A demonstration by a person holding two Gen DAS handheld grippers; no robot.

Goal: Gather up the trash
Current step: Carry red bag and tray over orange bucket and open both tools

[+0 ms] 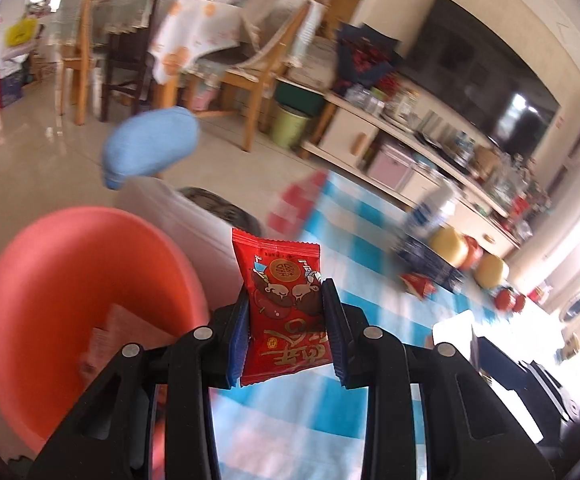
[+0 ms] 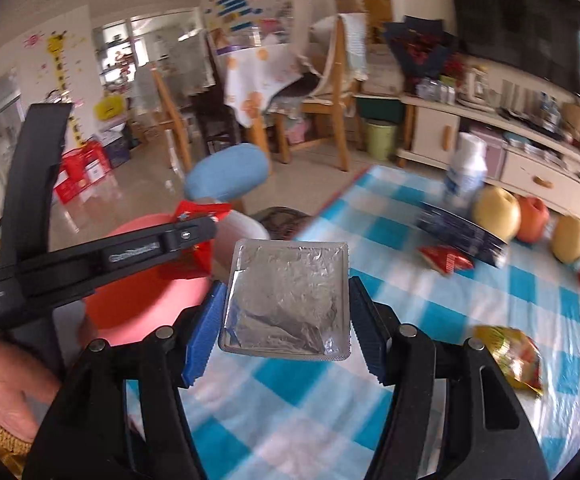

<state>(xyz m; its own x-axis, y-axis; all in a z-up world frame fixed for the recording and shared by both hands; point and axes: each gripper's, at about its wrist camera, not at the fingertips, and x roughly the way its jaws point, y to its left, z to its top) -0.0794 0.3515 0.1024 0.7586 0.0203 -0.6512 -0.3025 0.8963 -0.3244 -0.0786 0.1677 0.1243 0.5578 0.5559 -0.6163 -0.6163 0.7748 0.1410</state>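
Two wrist views angled down over fingers, close – both share checked tablecloth (image 1: 330, 216), orange bin (image 2: 149, 304).

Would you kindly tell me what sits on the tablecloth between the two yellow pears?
In the right wrist view, an orange-red fruit sits between the nearer pear and the farther pear, touching the nearer one.

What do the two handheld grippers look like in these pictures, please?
Both are black plastic tools with angular linkage arms joined by round silver pins. The left gripper has ridged blue pads on its fingers; the right gripper has serrated blue fingers. Seen from the right wrist view, the left tool's body bears small white lettering, too blurred to read.
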